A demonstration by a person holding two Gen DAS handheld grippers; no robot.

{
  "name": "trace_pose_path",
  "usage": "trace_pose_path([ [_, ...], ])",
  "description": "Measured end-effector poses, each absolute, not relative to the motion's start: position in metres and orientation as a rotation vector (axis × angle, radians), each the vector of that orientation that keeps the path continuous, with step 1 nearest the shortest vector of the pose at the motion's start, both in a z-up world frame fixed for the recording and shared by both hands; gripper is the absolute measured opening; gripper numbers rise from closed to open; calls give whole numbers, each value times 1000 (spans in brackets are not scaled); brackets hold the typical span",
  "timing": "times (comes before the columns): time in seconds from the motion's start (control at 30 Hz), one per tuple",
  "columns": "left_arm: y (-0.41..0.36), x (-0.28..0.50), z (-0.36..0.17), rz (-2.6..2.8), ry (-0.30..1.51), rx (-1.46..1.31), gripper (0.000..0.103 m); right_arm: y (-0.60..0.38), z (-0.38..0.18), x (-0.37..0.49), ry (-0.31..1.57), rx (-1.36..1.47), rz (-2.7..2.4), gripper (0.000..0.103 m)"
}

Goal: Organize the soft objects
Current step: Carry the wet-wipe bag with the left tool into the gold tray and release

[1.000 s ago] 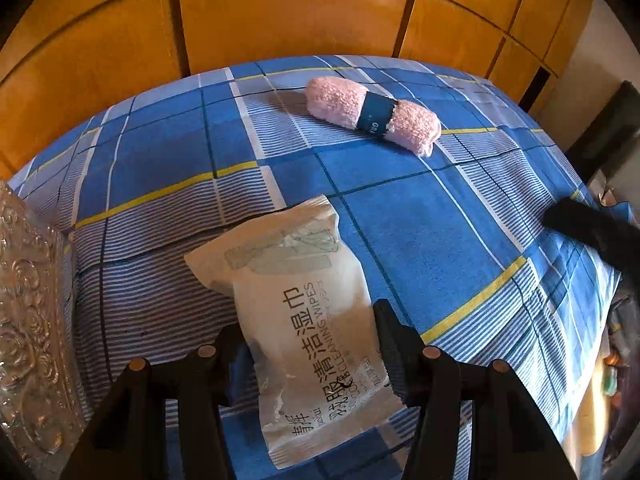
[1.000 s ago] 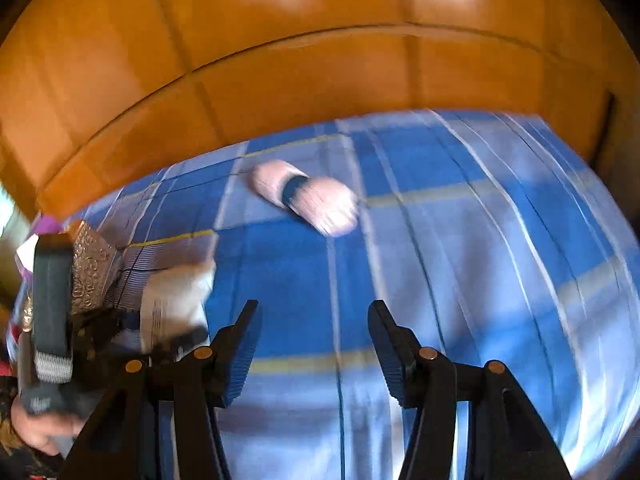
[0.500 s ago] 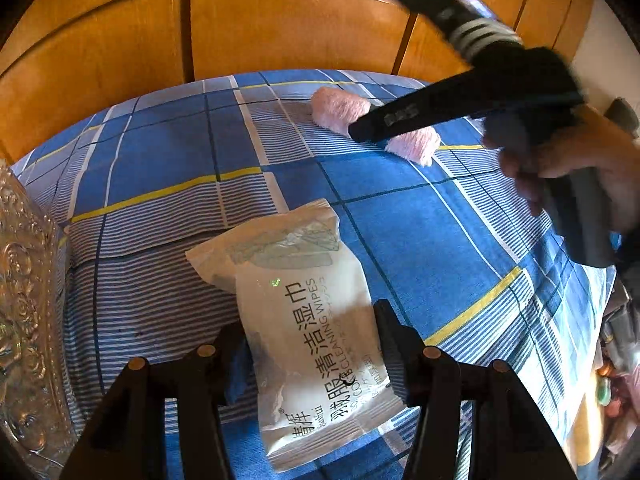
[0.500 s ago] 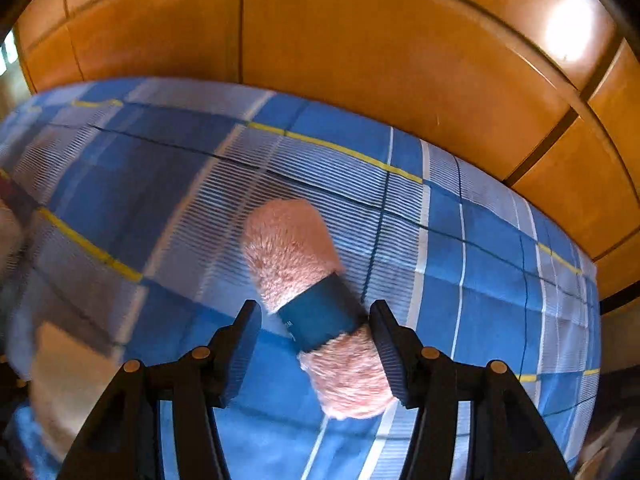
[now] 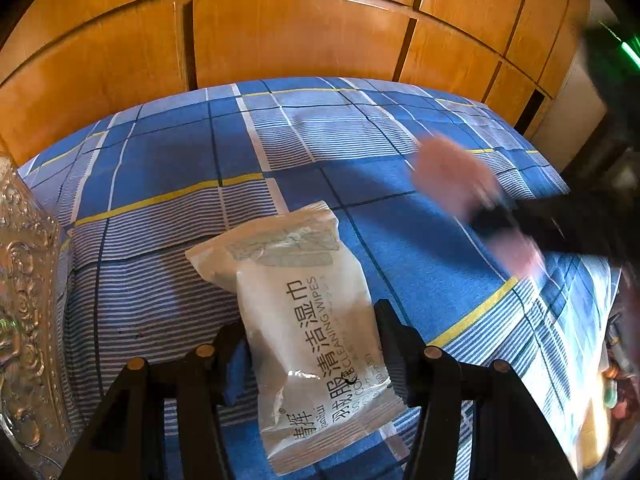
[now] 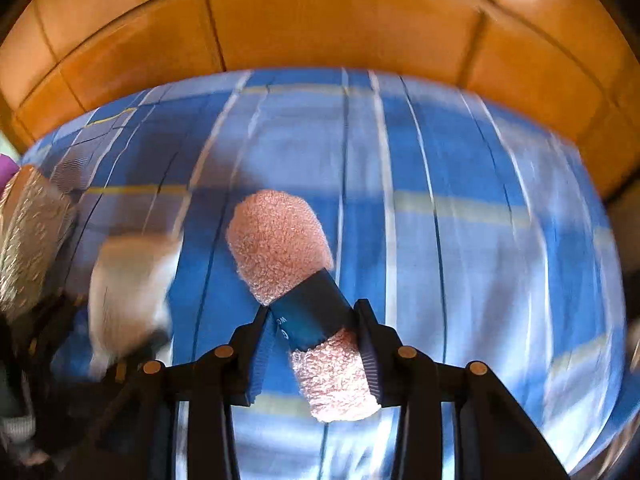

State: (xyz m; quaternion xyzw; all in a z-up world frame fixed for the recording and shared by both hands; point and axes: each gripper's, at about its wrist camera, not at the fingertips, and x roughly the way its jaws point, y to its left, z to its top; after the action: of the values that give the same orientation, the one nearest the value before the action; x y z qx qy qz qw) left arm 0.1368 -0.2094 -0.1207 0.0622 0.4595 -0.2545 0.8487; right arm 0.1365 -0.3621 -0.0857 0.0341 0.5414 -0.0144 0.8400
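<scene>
left gripper (image 5: 310,336): closed on the wipes pack (image 5: 310,312), one finger at each long side of the lower half, pads pressing the wrapper
wipes pack: white, printed "cleaning wipes", lying flat on the bedspread (image 5: 168,176) near its left edge, upper end angled toward the left, just beside the silver embossed tray (image 5: 24,300)
right gripper (image 6: 316,320): jaws just closing, now clamped on the pink towel roll (image 6: 280,248) at its dark blue band (image 6: 312,312)
pink towel roll: lifted clear of the bedspread (image 6: 480,240), fluffy ends sticking out past the fingers fore and aft; in the left wrist view a pink blur (image 5: 460,176) over the right part of the bedspread, with the right gripper (image 5: 500,220) as a dark smear across it
bedspread: blue plaid with white stripes and thin yellow lines, spread up to the wooden panelling (image 5: 280,32) along the far edge
silver embossed tray: at the left edge of the bedspread, partly out of frame; seen blurred in the right wrist view (image 6: 28,232)
</scene>
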Motion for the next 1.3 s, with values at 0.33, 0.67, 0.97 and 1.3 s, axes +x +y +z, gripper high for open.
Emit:
trace_pose_path([
  [0.33,-214,153,-110,-499,1027,170,51,-356,-108,84,1055,142,-164,40],
  [0.67,-195,171,-46,-487,943,118,51,-357,-113,81,1032,154,-164,41],
  [0.97,-123,224,52,-370,815,20,52,-346,-116,81,1029,69,-192,42],
  [1.3,53,230,93,-94,711,-84,52,-344,-121,86,1033,66,-231,43],
])
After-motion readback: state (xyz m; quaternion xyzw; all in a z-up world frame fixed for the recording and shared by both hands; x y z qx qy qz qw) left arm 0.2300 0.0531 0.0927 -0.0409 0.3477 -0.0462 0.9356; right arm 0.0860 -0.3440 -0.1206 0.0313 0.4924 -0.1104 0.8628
